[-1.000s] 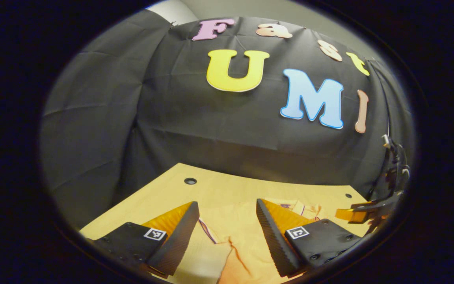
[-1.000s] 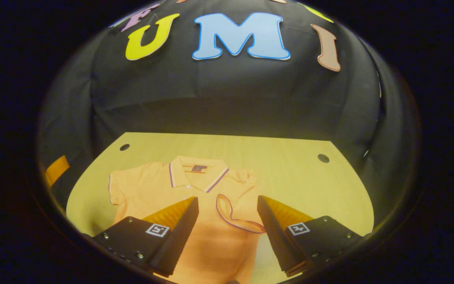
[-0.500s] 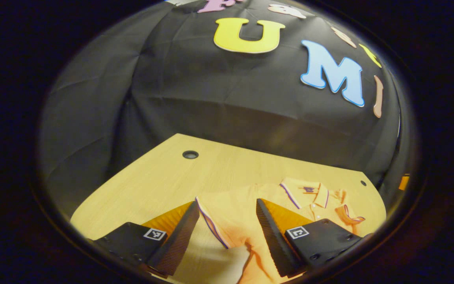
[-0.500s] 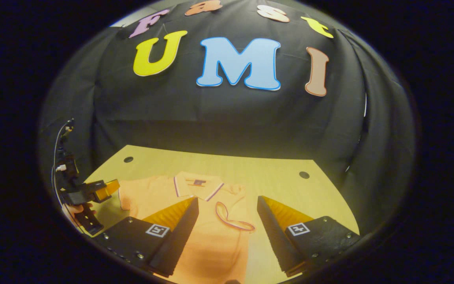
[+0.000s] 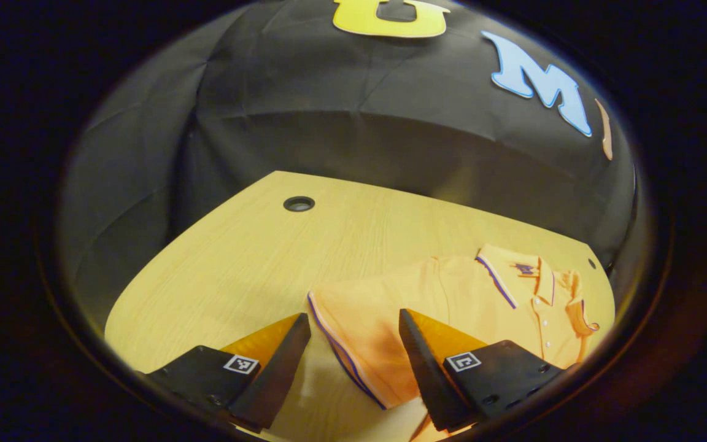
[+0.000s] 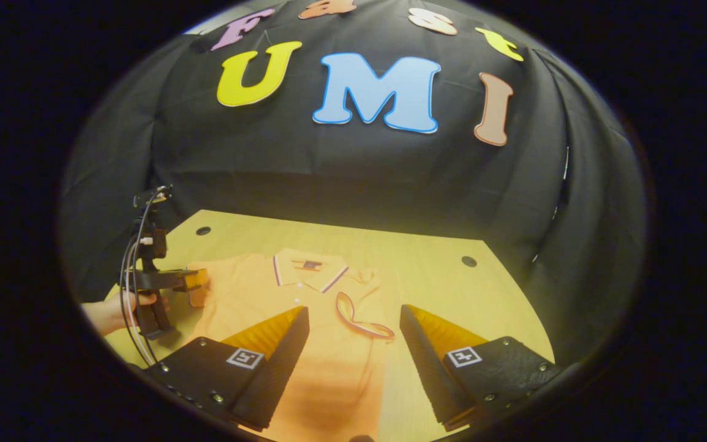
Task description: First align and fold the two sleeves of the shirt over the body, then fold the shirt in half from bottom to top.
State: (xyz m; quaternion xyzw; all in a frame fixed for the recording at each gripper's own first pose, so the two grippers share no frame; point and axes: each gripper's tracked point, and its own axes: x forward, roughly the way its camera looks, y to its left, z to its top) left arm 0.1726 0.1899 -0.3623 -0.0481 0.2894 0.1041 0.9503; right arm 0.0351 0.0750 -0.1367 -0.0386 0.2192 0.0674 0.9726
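Your left gripper [image 5: 353, 344] has dropped toward the polo shirt's [image 5: 452, 294] unfolded sleeve [image 5: 353, 331] (both grippers gape, holding nothing); right gripper [image 6: 353, 344] hovers over the wooden table [image 5: 237, 264].

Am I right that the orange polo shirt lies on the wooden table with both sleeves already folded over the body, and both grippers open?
Not quite. Only one sleeve is folded over the shirt; the other sleeve still lies spread flat, between the open left gripper's fingers in the left gripper view. The table and the open right gripper are as you say.
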